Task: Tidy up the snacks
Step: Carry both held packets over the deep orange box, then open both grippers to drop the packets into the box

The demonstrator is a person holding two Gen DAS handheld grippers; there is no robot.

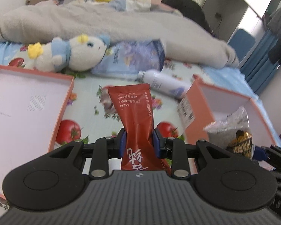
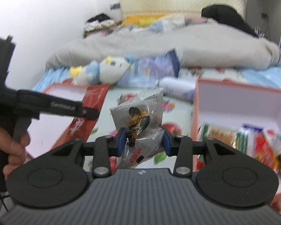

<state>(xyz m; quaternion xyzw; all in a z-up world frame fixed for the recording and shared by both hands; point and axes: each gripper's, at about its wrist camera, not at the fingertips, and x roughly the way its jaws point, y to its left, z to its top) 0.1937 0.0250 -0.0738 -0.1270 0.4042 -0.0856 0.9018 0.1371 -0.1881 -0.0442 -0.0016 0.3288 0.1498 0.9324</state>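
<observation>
I keep left tongs [image 1: 140, 143] clamped on the red sachet [image 1: 134, 112], right tongs [image 2: 144, 140] clamped on the grey packet [image 2: 140, 120]; lower each squarely into the snack box [image 2: 239, 101].

You have open bed sheet [image 1: 95, 101] at frame centre, between the two boxes. The lid [image 1: 24, 101] walls the left, the box [image 1: 232, 101] the right; a bottle [image 1: 164, 82] lies beyond.

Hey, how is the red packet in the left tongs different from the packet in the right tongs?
The red sachet is opaque, long and narrow with white print; the clear packet is see-through, wider and crinkled, showing greyish contents and a black and gold label. The left tongs pinch the sachet near its lower part; the right tongs squeeze the packet's bottom. Both stand upright, held.
</observation>
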